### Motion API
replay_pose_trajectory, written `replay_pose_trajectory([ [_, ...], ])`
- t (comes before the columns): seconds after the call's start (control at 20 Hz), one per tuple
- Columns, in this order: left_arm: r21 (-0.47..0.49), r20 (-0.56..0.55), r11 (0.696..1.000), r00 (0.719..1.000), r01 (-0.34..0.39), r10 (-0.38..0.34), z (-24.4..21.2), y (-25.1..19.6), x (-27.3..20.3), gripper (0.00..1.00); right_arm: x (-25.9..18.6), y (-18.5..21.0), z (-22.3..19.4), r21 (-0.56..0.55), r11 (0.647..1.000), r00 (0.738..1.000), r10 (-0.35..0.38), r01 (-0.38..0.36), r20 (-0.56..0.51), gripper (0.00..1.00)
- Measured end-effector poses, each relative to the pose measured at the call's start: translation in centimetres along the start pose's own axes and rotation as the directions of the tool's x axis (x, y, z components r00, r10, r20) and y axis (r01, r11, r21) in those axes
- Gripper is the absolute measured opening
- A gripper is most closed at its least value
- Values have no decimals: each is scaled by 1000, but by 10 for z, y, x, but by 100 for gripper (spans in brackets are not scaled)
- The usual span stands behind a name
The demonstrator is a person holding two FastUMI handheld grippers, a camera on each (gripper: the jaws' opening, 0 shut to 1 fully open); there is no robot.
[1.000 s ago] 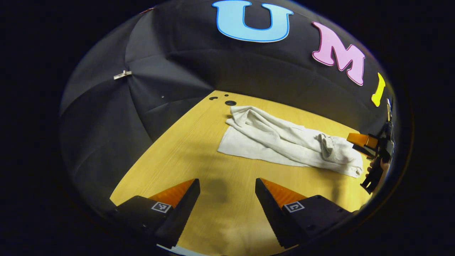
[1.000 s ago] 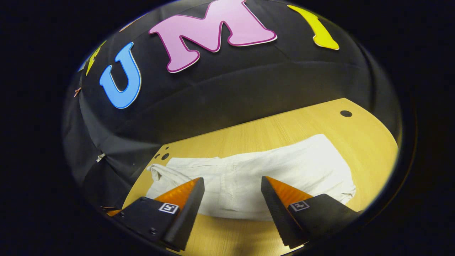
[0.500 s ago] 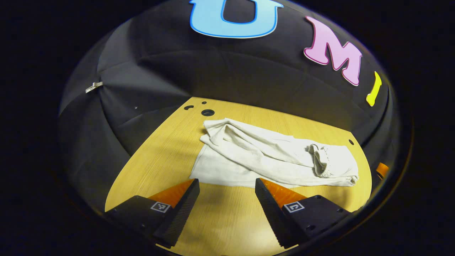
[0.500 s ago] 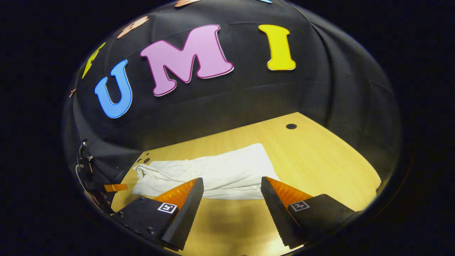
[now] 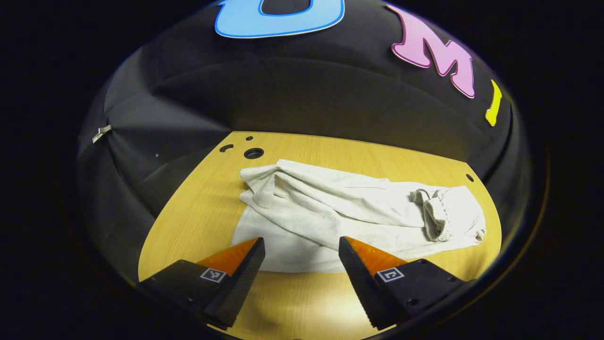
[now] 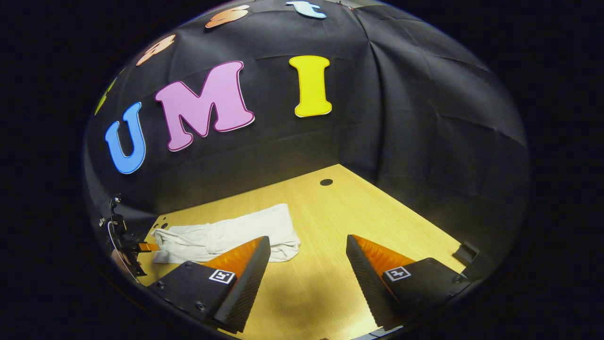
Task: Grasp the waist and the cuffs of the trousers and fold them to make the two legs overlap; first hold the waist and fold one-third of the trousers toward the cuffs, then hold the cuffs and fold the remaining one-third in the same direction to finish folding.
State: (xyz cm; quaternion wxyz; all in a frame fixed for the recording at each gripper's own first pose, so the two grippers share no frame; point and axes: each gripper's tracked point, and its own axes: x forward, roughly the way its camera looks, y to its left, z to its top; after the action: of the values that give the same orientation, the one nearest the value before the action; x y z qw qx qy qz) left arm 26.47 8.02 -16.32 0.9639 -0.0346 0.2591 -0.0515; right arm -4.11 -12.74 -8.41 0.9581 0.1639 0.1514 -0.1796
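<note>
Trousers [image 5: 349, 212] on table [image 5: 198, 198], beyond claws.

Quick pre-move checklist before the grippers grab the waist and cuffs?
1. Left gripper open, holding nothing: ok.
2. Right gripper open, holding nothing: ok.
3. Trousers lying on the table: ok.
4. Trousers flat for folding: not ok, one leg lies bunched and twisted over the other.
5. Gathered waist end within the left gripper's line: not ok, it sits off to the side.
6. Right gripper aimed at the trousers: not ok, they lie off to its left.
</note>
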Motion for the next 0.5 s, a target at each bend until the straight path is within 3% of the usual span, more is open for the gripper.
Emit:
replay_pose_trajectory([
  [0.4, -169, 26, 985, 998, -43, 48, 10, 27, 33, 100, -28, -6, -25, -12, 1000, 997, 2, -3, -74, 98],
  [0.5, -207, 19, 977, 998, -61, 66, 8, 35, 46, 96, -28, -5, -30, -35, 999, 995, 8, -12, -97, 98],
])
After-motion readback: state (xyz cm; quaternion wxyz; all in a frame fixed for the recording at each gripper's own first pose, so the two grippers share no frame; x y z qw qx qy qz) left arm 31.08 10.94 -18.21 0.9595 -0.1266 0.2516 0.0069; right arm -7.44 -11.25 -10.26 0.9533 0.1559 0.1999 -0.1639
